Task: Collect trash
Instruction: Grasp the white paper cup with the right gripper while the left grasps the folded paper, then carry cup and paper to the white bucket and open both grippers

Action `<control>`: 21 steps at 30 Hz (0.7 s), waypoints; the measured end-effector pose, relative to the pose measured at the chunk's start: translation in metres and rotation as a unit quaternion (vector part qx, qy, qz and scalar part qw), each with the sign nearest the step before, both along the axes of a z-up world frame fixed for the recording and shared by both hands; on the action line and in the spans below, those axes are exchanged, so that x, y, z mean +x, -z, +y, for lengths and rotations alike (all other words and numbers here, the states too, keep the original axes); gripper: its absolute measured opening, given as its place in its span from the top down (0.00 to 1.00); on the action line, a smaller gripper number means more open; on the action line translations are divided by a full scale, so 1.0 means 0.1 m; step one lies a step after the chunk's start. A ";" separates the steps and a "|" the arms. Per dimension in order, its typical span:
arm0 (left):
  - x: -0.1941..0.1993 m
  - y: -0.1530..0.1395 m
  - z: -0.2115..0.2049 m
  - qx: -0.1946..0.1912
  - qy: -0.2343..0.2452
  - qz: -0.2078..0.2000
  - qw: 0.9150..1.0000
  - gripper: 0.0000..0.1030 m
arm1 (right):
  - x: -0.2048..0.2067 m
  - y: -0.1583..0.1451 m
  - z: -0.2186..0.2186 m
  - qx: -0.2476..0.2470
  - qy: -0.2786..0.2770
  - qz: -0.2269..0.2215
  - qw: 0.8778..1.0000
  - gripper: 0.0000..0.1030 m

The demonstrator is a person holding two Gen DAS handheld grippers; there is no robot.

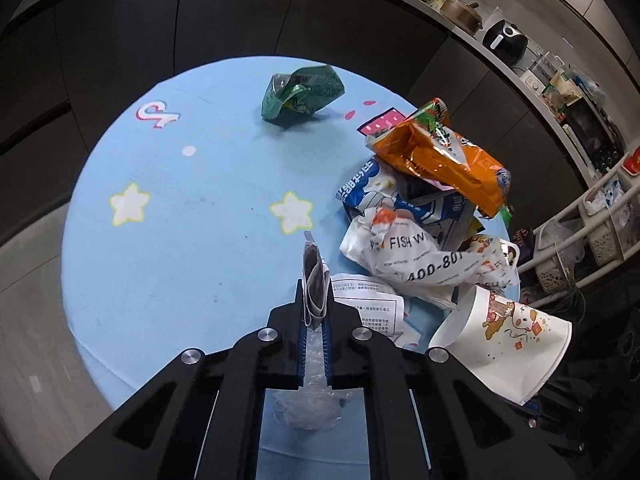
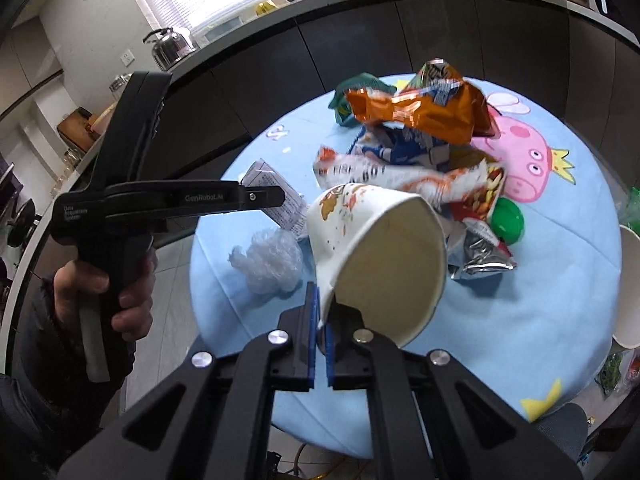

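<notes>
Both tongs clamped, left tongs (image 1: 315, 304) on wrapper (image 1: 313, 280), right tongs (image 2: 320, 320) on cup (image 2: 380, 248)

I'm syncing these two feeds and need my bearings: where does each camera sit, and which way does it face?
Left wrist: on the left tool, looking down over the blue table; its fingers pinch a folded wrapper.
Right wrist: on the right tool, facing the trash pile; it grips the paper cup rim; the person's hand holding the left tool shows.
Shared: cup, orange bag, table.
</notes>
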State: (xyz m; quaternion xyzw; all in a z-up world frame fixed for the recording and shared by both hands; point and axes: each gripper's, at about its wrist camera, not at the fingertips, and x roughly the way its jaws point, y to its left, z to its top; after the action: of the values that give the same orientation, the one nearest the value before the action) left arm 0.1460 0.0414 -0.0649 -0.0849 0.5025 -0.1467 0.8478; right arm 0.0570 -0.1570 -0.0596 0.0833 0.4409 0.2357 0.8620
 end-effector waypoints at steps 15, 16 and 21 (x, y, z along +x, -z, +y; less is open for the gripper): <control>-0.15 -1.32 -1.26 -0.065 0.151 -0.111 0.980 0.96 | -0.09 -0.43 -1.85 0.024 0.172 -0.053 0.983 0.95; -0.08 -1.28 -1.53 -0.068 0.171 -0.100 0.978 0.96 | -0.07 -0.34 -2.05 0.021 0.191 -0.044 0.980 0.95; 0.21 -0.85 -2.66 -0.054 0.237 -0.042 0.969 0.96 | -0.01 0.27 -2.80 0.034 0.257 0.011 0.966 0.95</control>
State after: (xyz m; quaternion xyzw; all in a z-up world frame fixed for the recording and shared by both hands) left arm 0.1673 -0.2251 0.0199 -0.0027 0.4634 -0.3738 0.8035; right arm 0.0556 -0.4370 -0.0870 0.2254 0.4064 0.0201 0.8852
